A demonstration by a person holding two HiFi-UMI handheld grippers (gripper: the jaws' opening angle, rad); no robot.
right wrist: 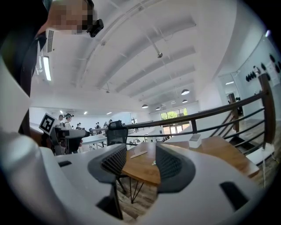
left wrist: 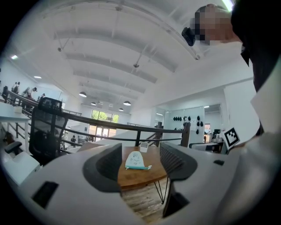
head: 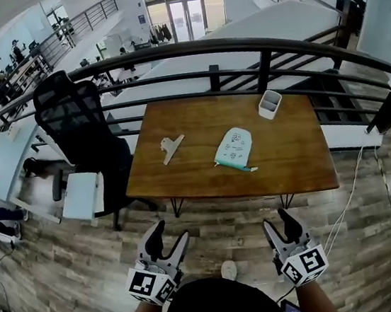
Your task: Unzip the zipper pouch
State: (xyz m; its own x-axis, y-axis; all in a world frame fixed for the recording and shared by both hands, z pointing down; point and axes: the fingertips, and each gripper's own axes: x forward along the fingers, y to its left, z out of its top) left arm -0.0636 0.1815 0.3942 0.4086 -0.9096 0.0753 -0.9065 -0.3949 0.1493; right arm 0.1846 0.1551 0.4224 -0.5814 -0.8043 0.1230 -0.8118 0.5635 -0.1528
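Left gripper (head: 171, 231): hovering at lower left of head view, above the plank floor (head: 227, 237), short of the table's near edge; fingers standing apart, clamping nothing, pouch showing far off through the gap in its own view.
Right gripper (head: 275, 218): hovering at lower right of head view, level with its partner; fingers likewise standing apart, holding nothing, only tabletop showing between them.
Zipper pouch (head: 234, 148): lying flat right of centre on the table, pale with a teal zipper edge facing the bottom of the frame; lying well apart from both grippers; zipper state too small for telling.
Table (head: 295, 153): standing mid-frame, wooden top, thin dark legs.
Beige clip (head: 171, 148): lying left of the pouch, apart from it.
White container (head: 269, 104): standing upright near the table's upper right corner.
Office chair (head: 77, 124): standing just beside the table's left end.
Railing (head: 238, 43): curving behind the table across the upper frame.
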